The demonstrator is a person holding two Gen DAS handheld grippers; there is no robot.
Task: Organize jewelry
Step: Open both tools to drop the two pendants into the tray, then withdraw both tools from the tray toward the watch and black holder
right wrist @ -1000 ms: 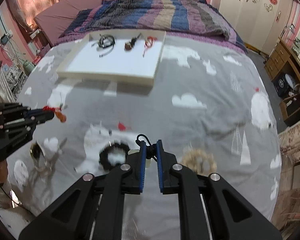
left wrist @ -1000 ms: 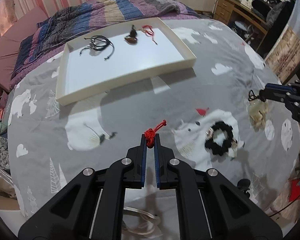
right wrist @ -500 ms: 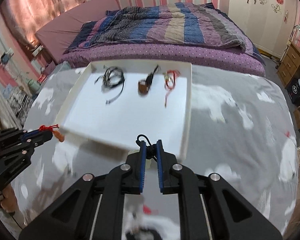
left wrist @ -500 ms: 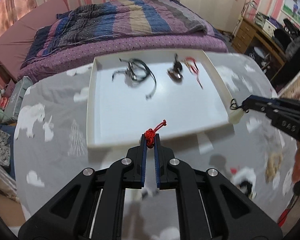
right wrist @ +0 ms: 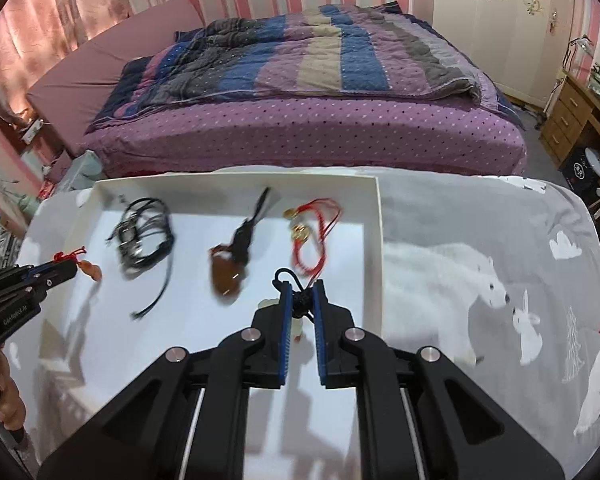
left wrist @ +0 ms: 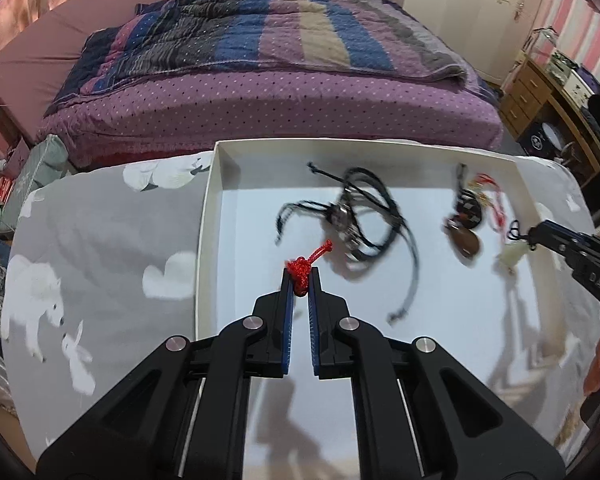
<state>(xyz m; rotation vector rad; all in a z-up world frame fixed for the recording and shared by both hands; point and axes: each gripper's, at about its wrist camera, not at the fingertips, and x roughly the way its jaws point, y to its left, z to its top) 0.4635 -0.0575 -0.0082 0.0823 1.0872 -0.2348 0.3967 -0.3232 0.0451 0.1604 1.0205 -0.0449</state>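
Note:
A white tray lies on the grey table; it also shows in the right wrist view. In it lie a black cord necklace, a brown pendant and a red cord bracelet. My left gripper is shut on a red knotted cord with an orange pendant, above the tray's left part. My right gripper is shut on a black cord with a pale jade pendant, above the tray's right part.
The table carries a grey cloth with polar bears. A bed with a striped quilt stands behind the table. A wooden desk stands at the right.
Both grippers have moved forward from the table's near side to above the tray, each still holding its piece. The tray now fills the lower view.

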